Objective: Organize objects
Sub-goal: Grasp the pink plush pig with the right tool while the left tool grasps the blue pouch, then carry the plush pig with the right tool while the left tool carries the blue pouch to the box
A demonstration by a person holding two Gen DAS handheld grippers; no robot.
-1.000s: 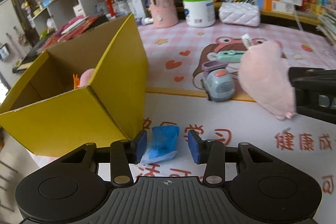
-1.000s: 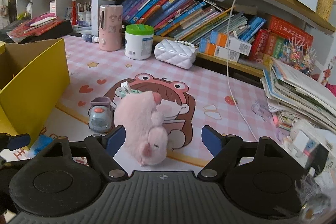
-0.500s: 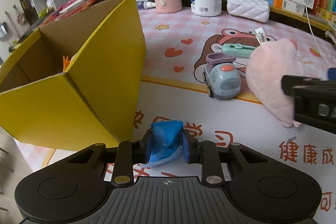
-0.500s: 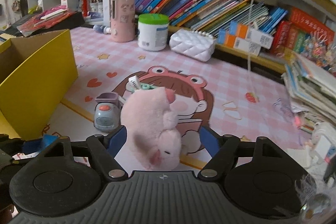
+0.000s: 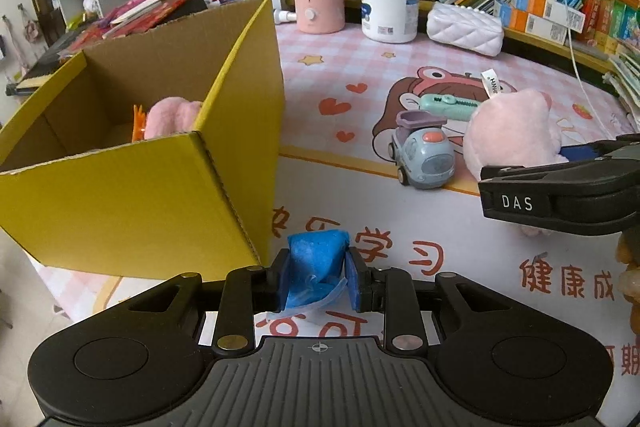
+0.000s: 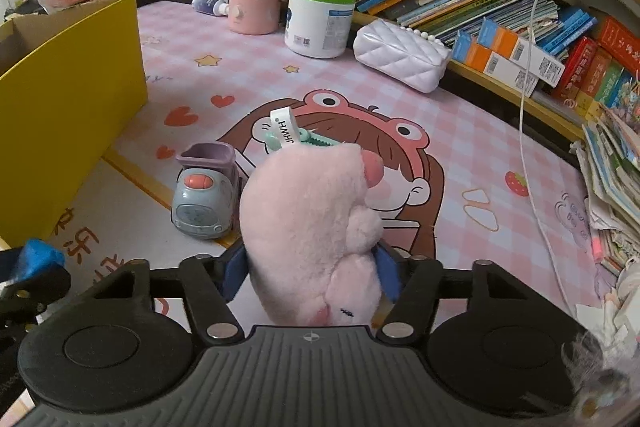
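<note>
toys are partly sorted: one plush sits in the box (image 5: 120,195). left gripper (image 5: 316,277) pinches a blue bag (image 5: 316,263); right gripper (image 6: 310,267), just closing, squeezes the pink plush (image 6: 312,227). car (image 6: 204,203) and clip (image 5: 448,105) remain.

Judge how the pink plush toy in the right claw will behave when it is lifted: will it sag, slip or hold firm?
The pink plush toy looks soft: the right claw pads sink into its fur, so it probably squashes rather than slips. Most of its body stands beyond the pads, so it may droop or swing when lifted. It is likely light and not fragile.
</note>
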